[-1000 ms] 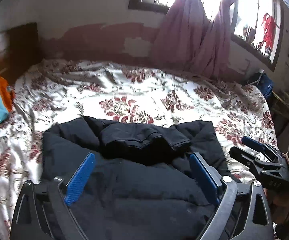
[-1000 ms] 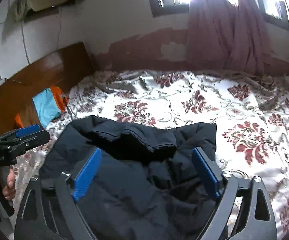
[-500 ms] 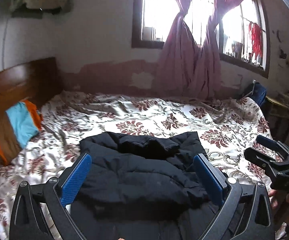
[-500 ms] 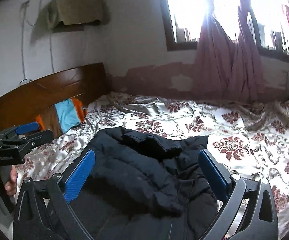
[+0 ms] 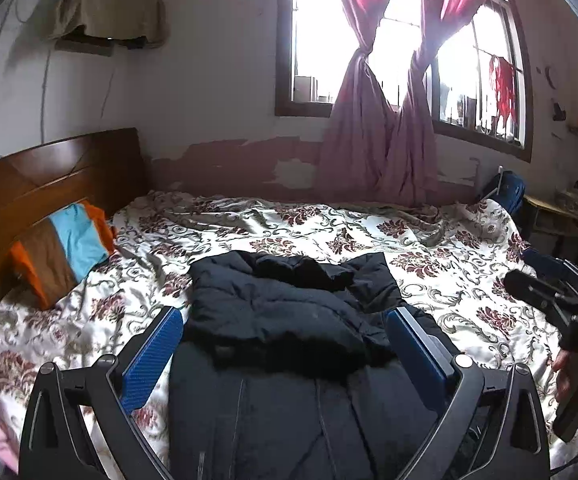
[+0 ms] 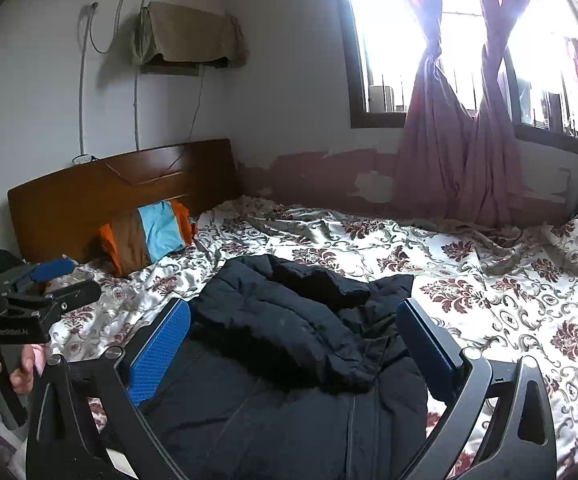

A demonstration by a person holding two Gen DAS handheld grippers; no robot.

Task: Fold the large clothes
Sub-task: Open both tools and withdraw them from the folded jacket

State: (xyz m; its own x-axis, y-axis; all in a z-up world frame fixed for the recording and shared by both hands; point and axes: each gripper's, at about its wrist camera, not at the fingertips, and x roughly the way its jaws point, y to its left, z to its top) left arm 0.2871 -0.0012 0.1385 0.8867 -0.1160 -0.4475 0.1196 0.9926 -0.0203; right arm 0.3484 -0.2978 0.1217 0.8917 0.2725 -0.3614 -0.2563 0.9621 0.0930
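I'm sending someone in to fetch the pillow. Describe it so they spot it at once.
Start at the wooden headboard at the head of the bed with the floral bedspread. The pillow leans against its base, at the bed's edge, apart from the black jacket lying mid-bed. It is the only brightly striped thing there: orange, brown and sky-blue bands.

Both wrist views above near bed edge, facing window wall; shared: jacket point(image 5: 289, 320), headboard point(image 6: 121, 184)

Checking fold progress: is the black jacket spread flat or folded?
Partly folded: the black jacket has its top doubled over its lower part on the bed.
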